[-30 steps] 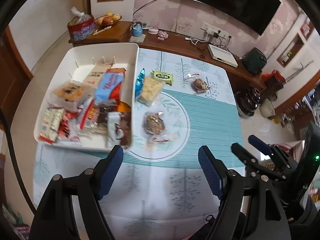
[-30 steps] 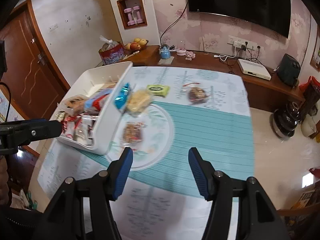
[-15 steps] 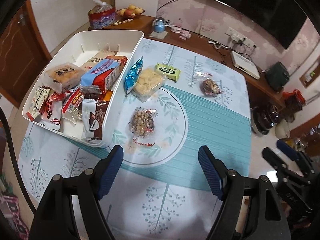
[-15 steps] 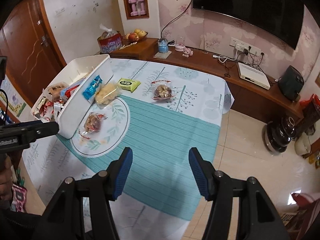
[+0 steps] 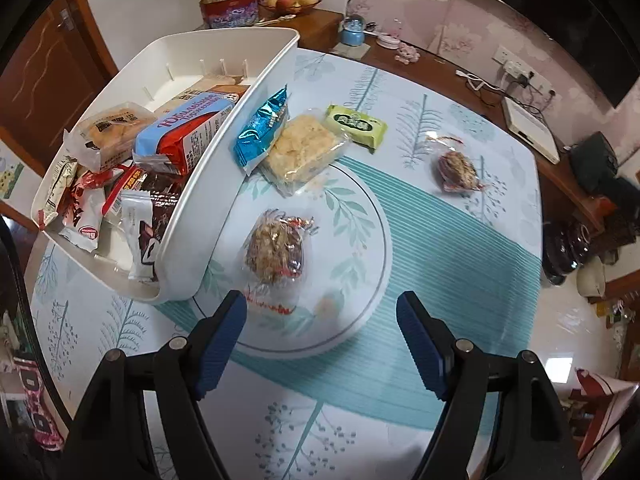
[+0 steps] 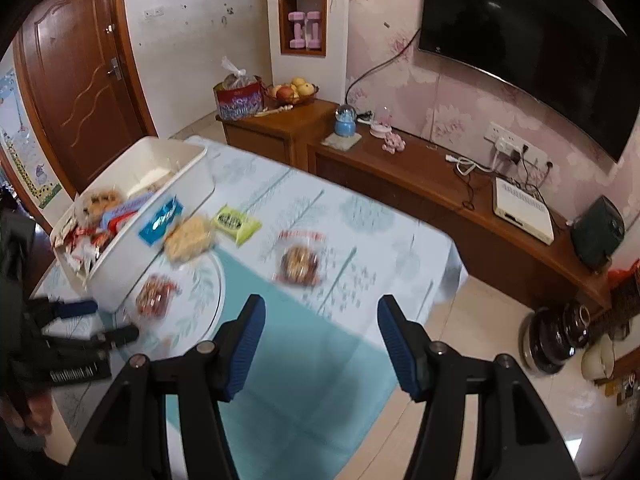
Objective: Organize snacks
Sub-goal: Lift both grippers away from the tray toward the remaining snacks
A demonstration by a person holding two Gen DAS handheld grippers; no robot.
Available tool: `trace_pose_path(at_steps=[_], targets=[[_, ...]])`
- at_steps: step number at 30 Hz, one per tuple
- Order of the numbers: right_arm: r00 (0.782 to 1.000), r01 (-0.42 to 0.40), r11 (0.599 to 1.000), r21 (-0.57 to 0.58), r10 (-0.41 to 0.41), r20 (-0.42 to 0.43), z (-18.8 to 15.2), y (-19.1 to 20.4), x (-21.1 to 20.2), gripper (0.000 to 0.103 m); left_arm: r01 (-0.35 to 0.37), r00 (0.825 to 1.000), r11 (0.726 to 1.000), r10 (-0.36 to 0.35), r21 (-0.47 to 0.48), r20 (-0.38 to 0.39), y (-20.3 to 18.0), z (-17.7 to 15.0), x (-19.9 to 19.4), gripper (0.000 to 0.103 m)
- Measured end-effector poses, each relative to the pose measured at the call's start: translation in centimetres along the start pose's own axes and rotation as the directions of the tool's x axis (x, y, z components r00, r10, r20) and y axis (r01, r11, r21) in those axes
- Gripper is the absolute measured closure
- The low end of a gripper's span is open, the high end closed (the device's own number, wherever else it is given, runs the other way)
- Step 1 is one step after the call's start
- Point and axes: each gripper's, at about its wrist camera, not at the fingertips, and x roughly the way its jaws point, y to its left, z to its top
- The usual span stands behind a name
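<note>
Near the counter's left edge, beside the white plastic bin point(image 5: 188, 240), a clear-wrapped brown nut cake point(image 5: 276, 252) lies loose. Left gripper point(image 5: 320, 320) is spread just above it; right gripper point(image 6: 320, 332) is spread, empty. Pickup step is judged; lowering and closing are required next.

A white plastic bin point(image 5: 224, 168) sits on a pale desk cloth point(image 5: 432, 240) printed with teal stripes and leaf sprigs, beside a shiny blue packet point(image 5: 262, 132) and a lime-green packet point(image 5: 355, 123).

Home living room, wall television point(image 6: 520, 48), wooden sideboard point(image 6: 420, 184), fruit bowl point(image 6: 294, 90), clothed table point(image 5: 440, 264)
</note>
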Motion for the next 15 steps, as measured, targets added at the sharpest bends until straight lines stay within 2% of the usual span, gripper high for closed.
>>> trace_pose_path(at_steps=[7, 10, 12, 15], targets=[[1.000, -0.025, 1.000, 0.016, 0.025, 0.004, 4.1, -0.8, 3.6, 0.044, -0.097, 0.995, 0.995, 0.097, -0.020, 0.018, -0.4, 1.0, 2.2, 0.027], [0.998, -0.054, 0.998, 0.032, 0.055, -0.021, 5.1, -0.4, 5.7, 0.044, -0.157, 0.987, 0.987, 0.158, -0.027, 0.032, -0.7, 1.4, 3.1, 0.027], [0.997, -0.069, 0.997, 0.046, 0.071, -0.043, 5.1, -0.2, 7.0, 0.044, -0.210, 0.976, 0.978, 0.211, -0.012, 0.062, -1.4, 1.4, 3.5, 0.027], [0.992, -0.082, 0.993, 0.083, 0.090, -0.093, 5.0, 0.1, 9.3, 0.044, -0.243, 0.965, 0.970, 0.239, 0.021, 0.104, -2.3, 1.4, 3.9, 0.027]])
